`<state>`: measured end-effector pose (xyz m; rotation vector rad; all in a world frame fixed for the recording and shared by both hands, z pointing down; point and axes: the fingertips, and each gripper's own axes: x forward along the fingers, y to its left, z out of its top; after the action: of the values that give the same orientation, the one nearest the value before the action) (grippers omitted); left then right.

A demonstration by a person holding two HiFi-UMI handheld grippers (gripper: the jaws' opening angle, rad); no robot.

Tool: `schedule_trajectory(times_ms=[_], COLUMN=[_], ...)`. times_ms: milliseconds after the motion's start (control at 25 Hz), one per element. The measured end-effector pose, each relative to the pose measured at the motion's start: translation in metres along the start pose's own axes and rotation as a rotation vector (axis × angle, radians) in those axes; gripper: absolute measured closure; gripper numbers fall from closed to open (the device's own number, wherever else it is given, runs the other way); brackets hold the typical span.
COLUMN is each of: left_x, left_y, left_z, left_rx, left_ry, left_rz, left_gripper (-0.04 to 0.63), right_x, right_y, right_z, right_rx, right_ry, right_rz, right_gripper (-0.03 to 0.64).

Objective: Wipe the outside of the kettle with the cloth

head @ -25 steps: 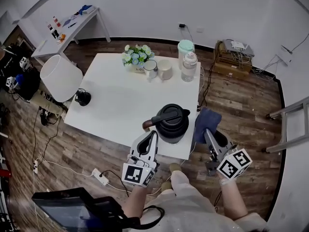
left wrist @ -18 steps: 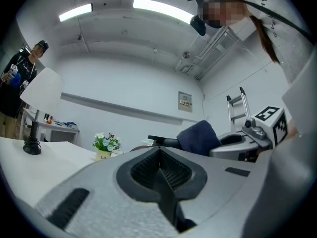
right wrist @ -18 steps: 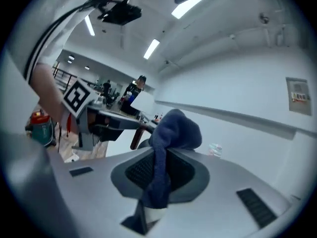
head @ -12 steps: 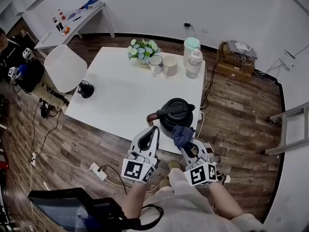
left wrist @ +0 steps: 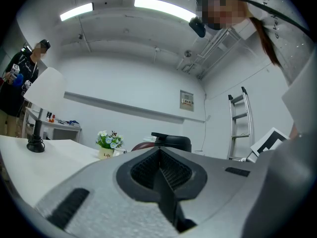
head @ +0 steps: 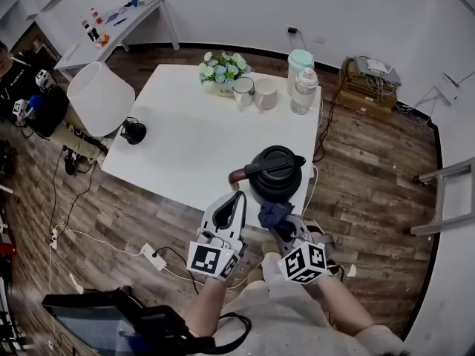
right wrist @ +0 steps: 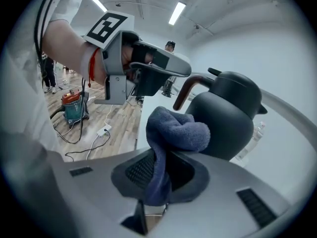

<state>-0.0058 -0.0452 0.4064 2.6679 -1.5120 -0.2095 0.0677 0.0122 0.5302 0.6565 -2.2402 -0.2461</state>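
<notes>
A black kettle [head: 276,173] with a brown handle stands at the near edge of the white table [head: 200,139]. My right gripper [head: 278,221] is shut on a bunched blue cloth [head: 272,213], which sits against the kettle's near side, low down. In the right gripper view the blue cloth [right wrist: 173,133] bulges from the jaws right before the kettle [right wrist: 229,114]. My left gripper [head: 232,208] hovers just left of the kettle, jaws shut with nothing between them; the kettle's lid [left wrist: 171,142] shows beyond its tips.
At the table's far edge stand a flower pot [head: 221,70], two cups [head: 254,92] and two jars [head: 303,80]. A white lamp [head: 104,101] sits at the left corner. A power strip [head: 151,254] and cables lie on the wooden floor.
My right gripper has carried the cloth from the kettle's right side round to its near side. The left gripper has stayed put.
</notes>
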Motion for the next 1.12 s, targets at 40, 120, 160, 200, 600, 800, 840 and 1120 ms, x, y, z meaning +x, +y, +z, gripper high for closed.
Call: schedule_trajectory(times_ms=[40, 120, 160, 200, 600, 800, 840, 1120], left_x=[-0.001, -0.003, -0.004, -0.005, -0.014, -0.026, -0.028, -0.042], left_y=[0.001, 0.003, 0.004, 0.006, 0.027, 0.041, 0.044, 0.058], left_z=[-0.001, -0.004, -0.005, -0.006, 0.013, 0.014, 0.013, 0.003], left_rx=[-0.001, -0.006, -0.008, -0.010, -0.001, -0.004, -0.005, -0.010], left_ry=[0.004, 0.007, 0.007, 0.006, -0.034, -0.031, -0.027, 0.002], left_rz=[0.002, 0.008, 0.012, 0.015, 0.054, 0.092, 0.100, 0.148], left_gripper=[0.588, 0.588, 0.588, 0.588, 0.588, 0.588, 0.588, 0.588], right_x=[-0.001, -0.012, -0.023, -0.036, -0.063, -0.018, -0.011, 0.028], right_y=[0.002, -0.001, -0.008, -0.017, -0.074, -0.057, -0.053, -0.022], right_z=[0.002, 0.016, 0.030, 0.048, 0.133, 0.107, 0.101, 0.063], right_rx=[0.002, 0.009, 0.015, 0.019, 0.088, 0.284, 0.299, 0.315], right_ry=[-0.002, -0.040, -0.074, -0.112, -0.217, -0.152, -0.137, -0.038], right_rz=[0.010, 0.003, -0.017, -0.043, -0.185, -0.096, -0.083, -0.010], right_gripper=[0.566, 0.566, 0.566, 0.566, 0.566, 0.566, 0.566, 0.566])
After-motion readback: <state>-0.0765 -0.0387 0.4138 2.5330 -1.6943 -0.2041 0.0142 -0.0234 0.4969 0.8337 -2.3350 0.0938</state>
